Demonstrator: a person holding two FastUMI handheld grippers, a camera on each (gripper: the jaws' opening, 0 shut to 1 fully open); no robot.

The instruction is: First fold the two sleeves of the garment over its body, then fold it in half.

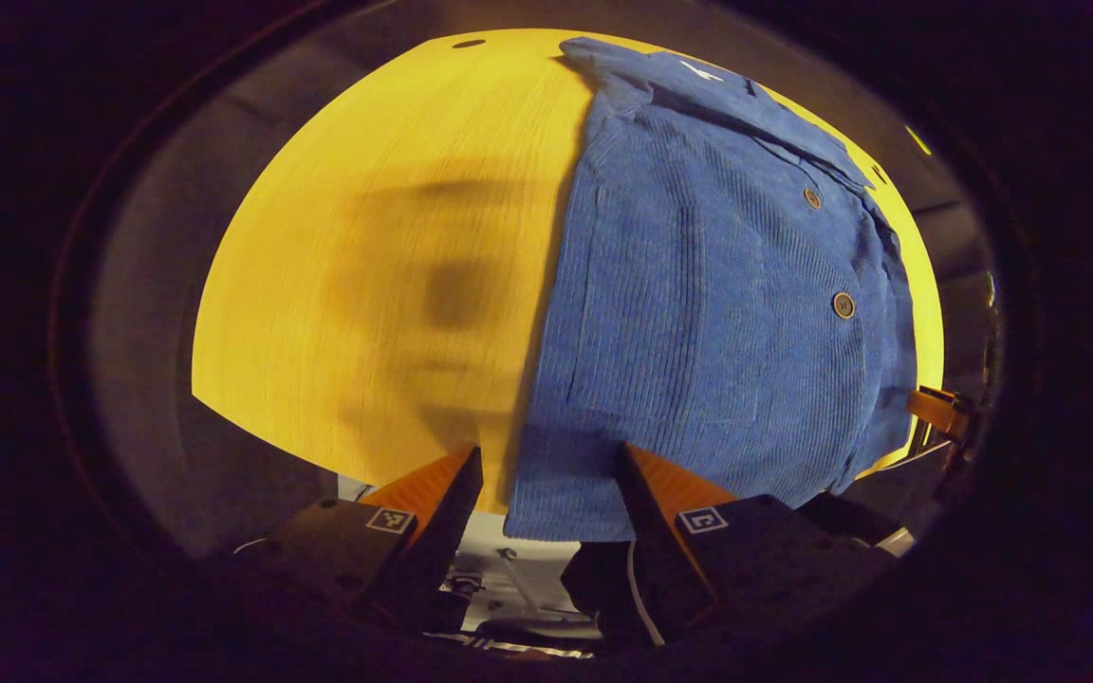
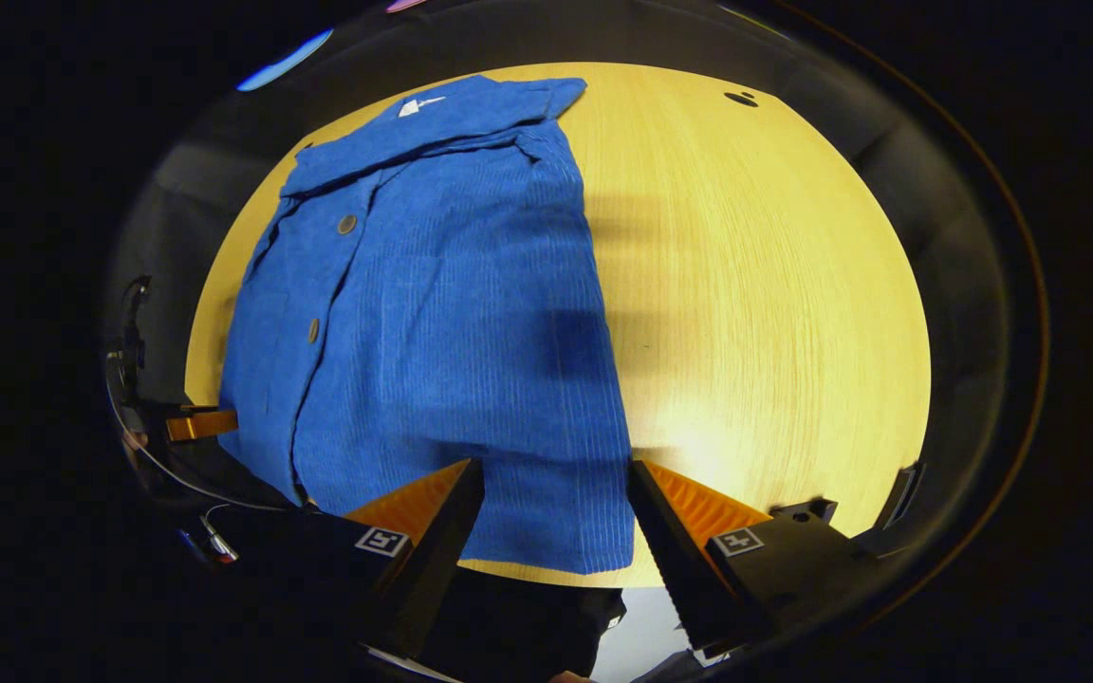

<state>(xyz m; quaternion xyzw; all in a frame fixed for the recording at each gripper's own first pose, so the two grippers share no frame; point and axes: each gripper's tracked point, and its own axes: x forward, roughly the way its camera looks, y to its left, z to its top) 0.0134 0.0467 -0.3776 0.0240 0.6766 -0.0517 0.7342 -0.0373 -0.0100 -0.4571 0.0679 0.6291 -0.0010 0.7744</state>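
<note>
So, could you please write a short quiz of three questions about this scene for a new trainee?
1. True or false: the left gripper is shut on the shirt.
2. Which edge of the shirt lies nearest to both grippers? A) collar B) hem C) a spread-out sleeve
3. Fill in: the shirt lies on a wooden ____.

Key:
1. False. Its fingers stand apart above the hem, and so do those of the right gripper.
2. B. The collar is at the far end in both views.
3. Table.
</note>
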